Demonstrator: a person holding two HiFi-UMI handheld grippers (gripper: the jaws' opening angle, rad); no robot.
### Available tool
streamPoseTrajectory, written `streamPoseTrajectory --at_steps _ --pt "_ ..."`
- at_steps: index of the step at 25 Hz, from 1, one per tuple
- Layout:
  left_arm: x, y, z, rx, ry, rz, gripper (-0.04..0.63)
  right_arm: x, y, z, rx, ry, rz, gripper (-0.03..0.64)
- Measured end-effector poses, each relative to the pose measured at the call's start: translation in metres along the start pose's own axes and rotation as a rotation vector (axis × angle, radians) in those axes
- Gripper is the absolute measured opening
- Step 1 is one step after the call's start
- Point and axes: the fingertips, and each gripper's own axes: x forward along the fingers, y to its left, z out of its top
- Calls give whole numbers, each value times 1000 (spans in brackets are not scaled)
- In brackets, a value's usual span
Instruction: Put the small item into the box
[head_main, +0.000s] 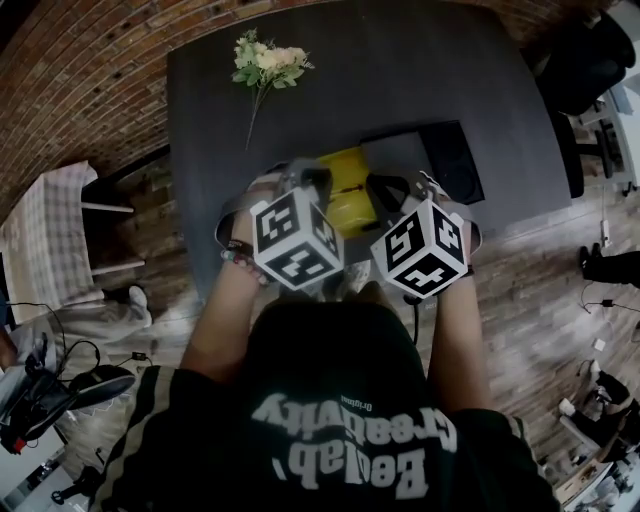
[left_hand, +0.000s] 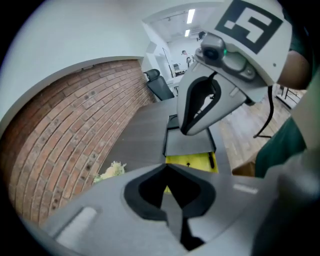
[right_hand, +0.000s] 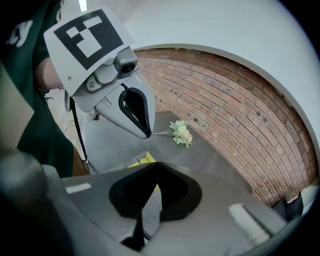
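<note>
Dark bench (head_main: 400, 70), yellow box (head_main: 350, 190) open, your jaws closed on nothing.
Its grey cover (left_hand: 190, 145) sits slid back, probably for access; you hold the left gripper (left_hand: 170, 192) and right gripper (right_hand: 152, 192) clear above it; a small dark item (left_hand: 212, 160) seems to lie inside.
</note>
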Motion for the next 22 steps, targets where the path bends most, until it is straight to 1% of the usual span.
streamPoseTrajectory --at_steps 5,13,16,22 --pt "-15 12 4 1 -29 23 3 -5 2 15 -24 -8 8 6" --pt "-48 34 15 8 -80 82 3 -16 -2 37 -32 -25 -12 6" --pt "-56 39 17 5 -91 93 3 -19 -4 43 -20 -36 -6 6" --pt "-70 50 20 13 -105 128 3 -28 -10 59 -48 -52 -20 6"
